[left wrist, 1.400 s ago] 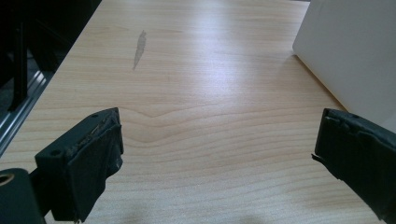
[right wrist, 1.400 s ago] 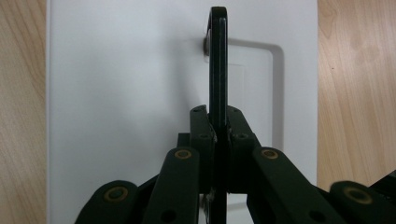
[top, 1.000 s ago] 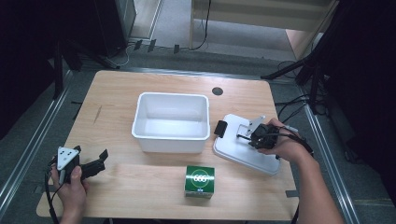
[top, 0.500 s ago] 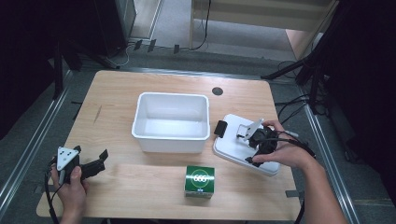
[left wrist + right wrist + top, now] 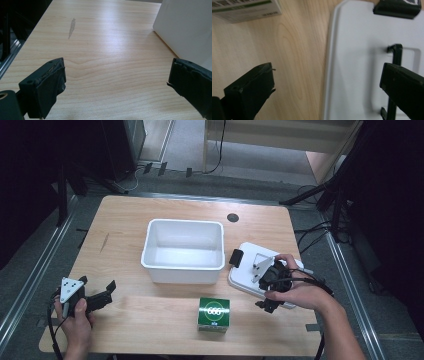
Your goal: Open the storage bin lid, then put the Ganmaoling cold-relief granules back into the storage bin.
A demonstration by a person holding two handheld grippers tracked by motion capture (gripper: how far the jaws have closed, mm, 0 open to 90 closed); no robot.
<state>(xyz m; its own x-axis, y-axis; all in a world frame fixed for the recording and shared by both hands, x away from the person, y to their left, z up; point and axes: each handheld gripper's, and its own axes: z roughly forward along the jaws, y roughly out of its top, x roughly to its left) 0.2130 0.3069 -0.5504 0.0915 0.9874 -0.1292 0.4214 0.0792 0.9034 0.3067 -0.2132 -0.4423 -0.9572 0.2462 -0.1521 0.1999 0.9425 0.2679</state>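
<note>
**Two open grippers, one over a white lid, one over bare wood**

The right gripper (image 5: 265, 292) sits at the lower right of the high view, held in the person's right hand (image 5: 292, 290), above the near edge of a flat white lid (image 5: 245, 277). In the right gripper view its jaws stand wide apart with nothing between them: the left jaw hangs over the wooden table (image 5: 294, 62), the right jaw over the lid (image 5: 359, 65), whose rim runs up the middle of the frame. A black handle (image 5: 395, 53) lies on the lid at the right, and a black clip (image 5: 397, 8) sits at its edge in the upper right corner. The corner of a green and white box (image 5: 244, 8) shows at the upper left.

The left gripper (image 5: 102, 295) is at the lower left of the high view, in the left hand (image 5: 75, 317), its grey three-cornered plate (image 5: 71, 287) on top. Its jaws are also spread, empty, over bare wood; in the left gripper view a grey scuff mark (image 5: 72, 26) lies at the upper left and the white wall of a bin (image 5: 185, 30) fills the upper right.

In the high view the white bin (image 5: 182, 270) stands at the centre, just left of the lid. The green box (image 5: 214, 314) sits below it, near the front edge.
</note>
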